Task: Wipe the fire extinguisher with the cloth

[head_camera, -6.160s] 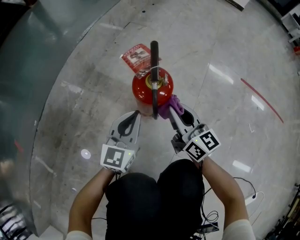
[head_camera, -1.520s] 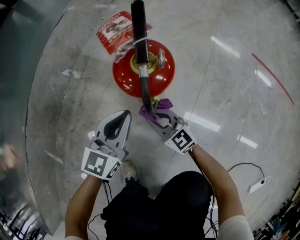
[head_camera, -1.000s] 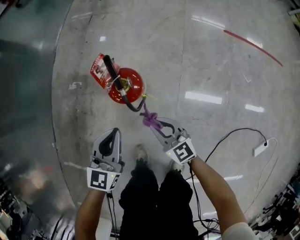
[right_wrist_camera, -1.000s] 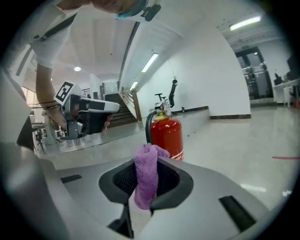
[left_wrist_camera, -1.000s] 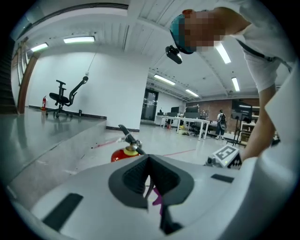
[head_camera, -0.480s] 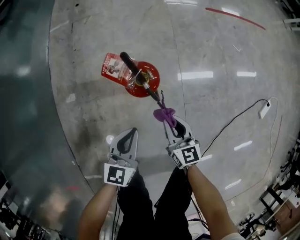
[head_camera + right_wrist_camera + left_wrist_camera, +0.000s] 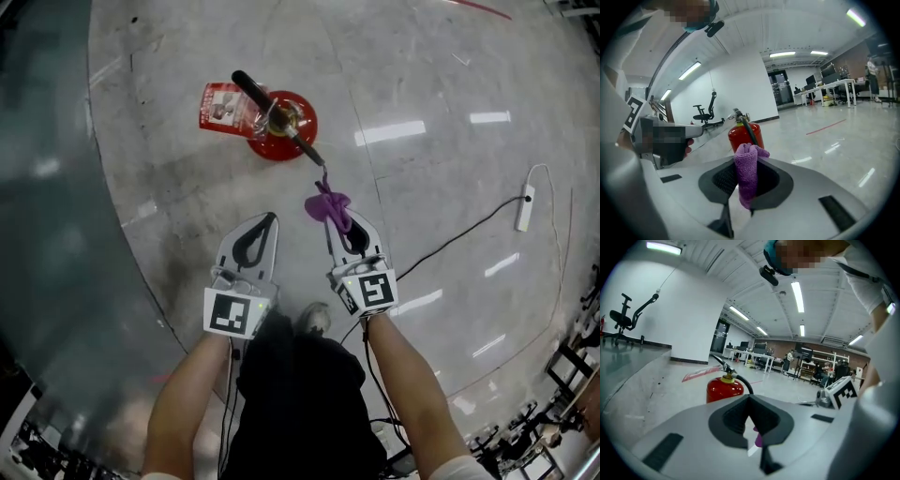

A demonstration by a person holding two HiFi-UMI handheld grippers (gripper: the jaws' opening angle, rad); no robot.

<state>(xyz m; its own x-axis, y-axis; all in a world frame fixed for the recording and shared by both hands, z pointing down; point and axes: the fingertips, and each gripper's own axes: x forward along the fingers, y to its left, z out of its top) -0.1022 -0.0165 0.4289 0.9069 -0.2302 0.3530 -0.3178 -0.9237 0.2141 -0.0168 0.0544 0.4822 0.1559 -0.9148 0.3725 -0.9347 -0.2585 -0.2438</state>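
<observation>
Head view showed you'd backed off the fire extinguisher (image 7: 281,131), right gripper (image 7: 344,221) clamping the purple cloth (image 7: 327,205), left gripper (image 7: 268,221) closed, empty. Wiping's probably done.

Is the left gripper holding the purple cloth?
No, the purple cloth is pinched in the right gripper, and the left gripper has its jaws shut on nothing.

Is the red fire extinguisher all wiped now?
Done: the right gripper has the cloth pinched. In hand: nothing is being wiped; the cloth is held in the air, apart from the extinguisher. Left: the wiping, if any remains; I can't tell whether it's clean. The left gripper is shut, empty.
</observation>
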